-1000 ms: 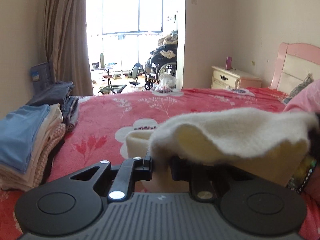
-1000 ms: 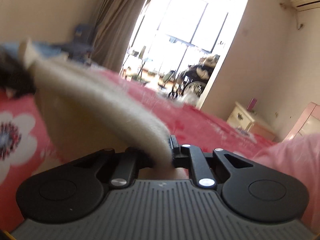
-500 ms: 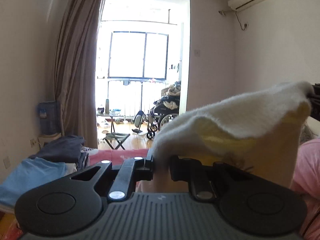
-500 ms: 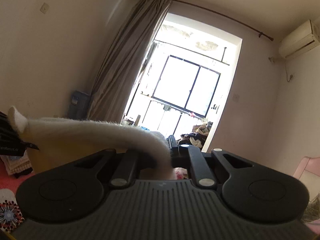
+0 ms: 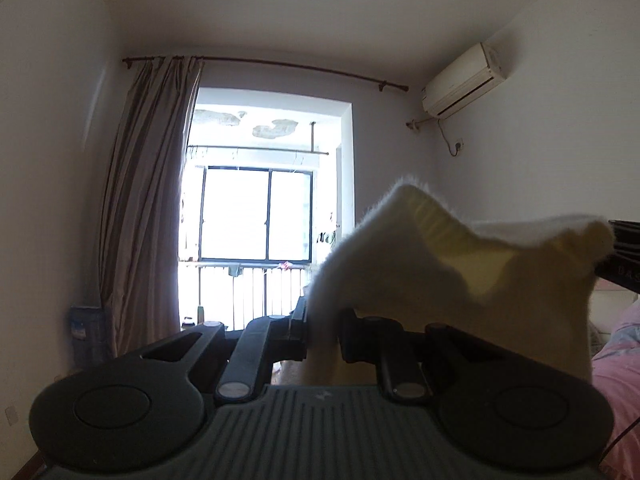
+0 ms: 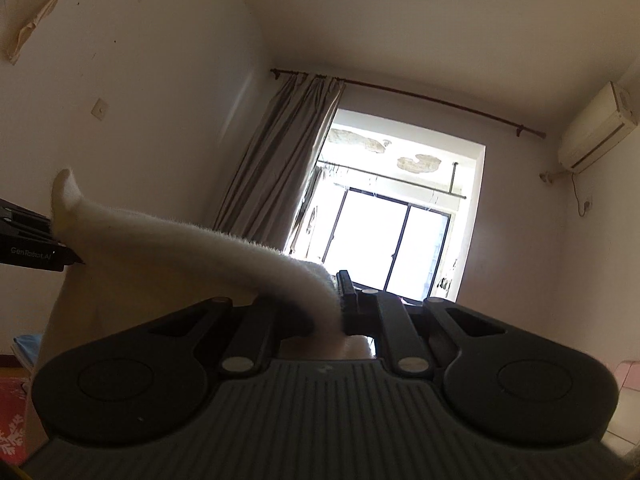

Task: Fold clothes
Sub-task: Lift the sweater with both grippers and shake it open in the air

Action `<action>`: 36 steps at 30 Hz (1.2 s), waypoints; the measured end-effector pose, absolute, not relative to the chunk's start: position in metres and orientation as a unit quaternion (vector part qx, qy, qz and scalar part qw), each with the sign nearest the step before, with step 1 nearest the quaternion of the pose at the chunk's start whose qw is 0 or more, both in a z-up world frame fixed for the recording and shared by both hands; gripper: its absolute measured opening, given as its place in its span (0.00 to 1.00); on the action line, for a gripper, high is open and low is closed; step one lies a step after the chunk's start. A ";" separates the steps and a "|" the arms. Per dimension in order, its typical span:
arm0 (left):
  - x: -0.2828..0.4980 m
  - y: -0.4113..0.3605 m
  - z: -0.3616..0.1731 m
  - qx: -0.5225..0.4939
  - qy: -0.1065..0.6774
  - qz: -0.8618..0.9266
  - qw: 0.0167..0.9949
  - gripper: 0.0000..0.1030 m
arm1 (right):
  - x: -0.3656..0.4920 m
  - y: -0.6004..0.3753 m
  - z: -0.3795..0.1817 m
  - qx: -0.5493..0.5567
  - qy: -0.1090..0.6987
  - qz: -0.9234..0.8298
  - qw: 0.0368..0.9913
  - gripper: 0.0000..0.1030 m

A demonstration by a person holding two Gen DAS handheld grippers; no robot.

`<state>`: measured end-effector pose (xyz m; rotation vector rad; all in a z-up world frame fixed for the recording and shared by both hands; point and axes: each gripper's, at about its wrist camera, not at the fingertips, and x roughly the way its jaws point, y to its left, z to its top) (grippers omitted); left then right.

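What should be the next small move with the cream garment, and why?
Probably lower both grippers together toward the bed. The left gripper and the right gripper each pinch an edge of the fuzzy cream garment, which hangs in the air between them, and both cameras face the window and ceiling. To fold it, it likely has to lie flat first.

Both wrist views sit just behind their own fingers and tilt upward toward the ceiling; the left faces the window head-on, the right from a lower, leftward-rolled angle, sharing window, curtain and air conditioner
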<state>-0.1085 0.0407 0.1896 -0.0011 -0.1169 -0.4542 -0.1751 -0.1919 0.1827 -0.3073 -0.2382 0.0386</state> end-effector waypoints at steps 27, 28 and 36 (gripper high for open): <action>0.121 -0.031 0.070 -0.010 0.126 -0.224 0.966 0.15 | -0.004 -0.276 0.076 -0.040 0.052 0.034 0.997 0.07; 0.144 -0.038 0.056 -0.009 0.142 -0.216 0.966 0.15 | 0.019 -0.280 0.062 -0.036 0.067 0.030 0.997 0.07; 0.315 -0.092 -0.071 0.061 0.227 -0.166 0.958 0.15 | 0.214 -0.304 -0.058 -0.032 0.176 -0.027 0.984 0.07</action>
